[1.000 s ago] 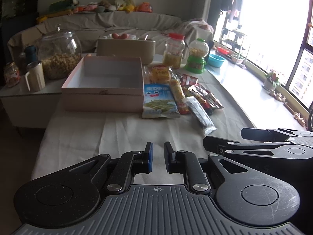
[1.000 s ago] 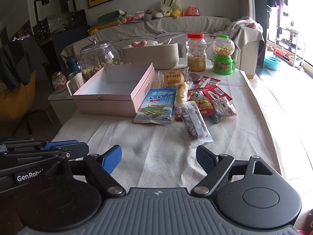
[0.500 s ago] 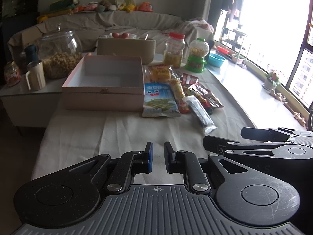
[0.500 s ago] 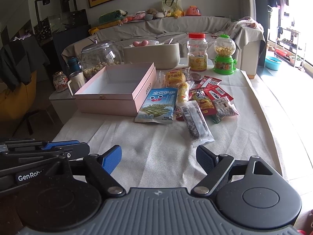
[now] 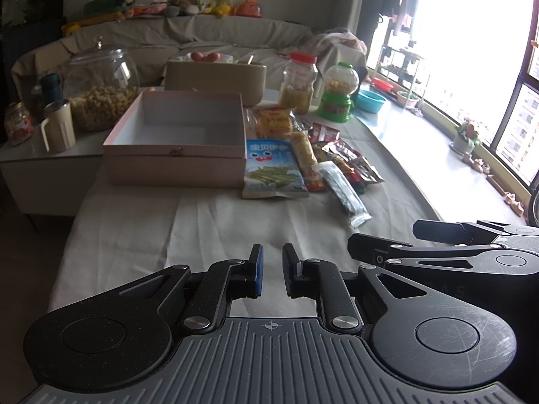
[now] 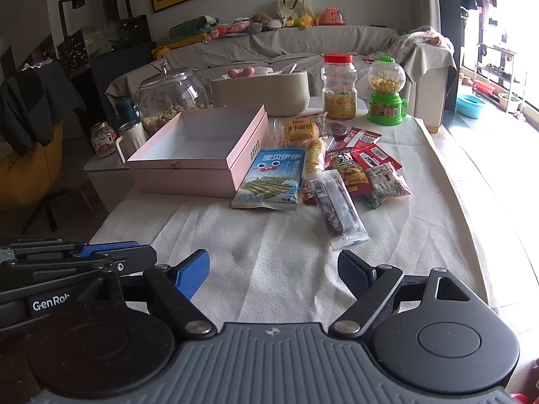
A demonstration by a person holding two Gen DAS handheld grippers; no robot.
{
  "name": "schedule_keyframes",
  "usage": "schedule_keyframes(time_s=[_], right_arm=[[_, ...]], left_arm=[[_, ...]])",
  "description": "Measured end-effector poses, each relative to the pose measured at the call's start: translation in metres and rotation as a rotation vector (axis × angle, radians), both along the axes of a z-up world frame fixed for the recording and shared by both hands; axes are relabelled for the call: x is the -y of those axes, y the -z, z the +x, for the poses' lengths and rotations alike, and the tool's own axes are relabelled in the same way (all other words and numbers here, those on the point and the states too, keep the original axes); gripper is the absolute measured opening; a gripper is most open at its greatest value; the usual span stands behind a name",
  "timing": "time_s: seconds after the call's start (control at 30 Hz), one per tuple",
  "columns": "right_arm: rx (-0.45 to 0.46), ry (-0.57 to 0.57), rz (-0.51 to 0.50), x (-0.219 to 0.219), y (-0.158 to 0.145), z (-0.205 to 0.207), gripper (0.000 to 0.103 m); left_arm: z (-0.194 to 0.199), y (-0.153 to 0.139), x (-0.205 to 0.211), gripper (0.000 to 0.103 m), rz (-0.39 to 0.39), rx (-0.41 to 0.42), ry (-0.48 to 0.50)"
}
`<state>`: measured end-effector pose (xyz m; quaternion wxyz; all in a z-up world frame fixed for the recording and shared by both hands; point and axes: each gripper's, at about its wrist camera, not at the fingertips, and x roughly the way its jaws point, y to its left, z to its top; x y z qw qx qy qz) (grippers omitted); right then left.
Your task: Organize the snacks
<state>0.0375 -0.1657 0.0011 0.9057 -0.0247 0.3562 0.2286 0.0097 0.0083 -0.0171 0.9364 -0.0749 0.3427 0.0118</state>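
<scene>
An open pink box (image 5: 175, 161) (image 6: 188, 175) with a bare white inside sits on the cloth-covered table. To its right lie several snack packets: a blue bag (image 5: 273, 171) (image 6: 273, 178), a yellow bread pack (image 6: 299, 131), a clear dark bar (image 5: 340, 192) (image 6: 337, 208) and red wrappers (image 6: 370, 155). My left gripper (image 5: 271, 271) hovers over the near cloth, shut with nothing between its pads. My right gripper (image 6: 273, 269) stands open and empty, short of the clear bar. Each gripper shows at the edge of the other's view.
Behind the box stand a beige tub (image 6: 259, 94), a glass jar of nuts (image 6: 168, 101), a red-lidded jar (image 6: 338, 87) and a green candy dispenser (image 6: 385, 91). A mug (image 5: 59, 128) sits on a low side table at left. The table's curved right edge (image 6: 471, 208) drops off.
</scene>
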Motion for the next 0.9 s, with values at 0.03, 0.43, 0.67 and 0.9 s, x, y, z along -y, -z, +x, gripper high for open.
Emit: schedule_keyframes(time_s=[0.03, 0.43, 0.67, 0.9], right_arm=[[-0.001, -0.001, -0.001, 0.0, 0.0, 0.001, 0.084], [-0.063, 0.028, -0.022, 0.013, 0.046, 0.066, 0.087], [-0.081, -0.076, 0.034, -0.012, 0.049, 0.115, 0.087], [-0.13, -0.066, -0.002, -0.08, 0.072, 0.146, 0.087]], left_arm=[[0.001, 0.001, 0.0, 0.017, -0.005, -0.004, 0.001], [0.056, 0.036, -0.034, 0.017, -0.174, 0.019, -0.017], [0.108, 0.063, -0.076, 0.017, -0.405, -0.065, 0.031], [0.122, 0.065, -0.116, 0.017, -0.323, -0.034, -0.102]])
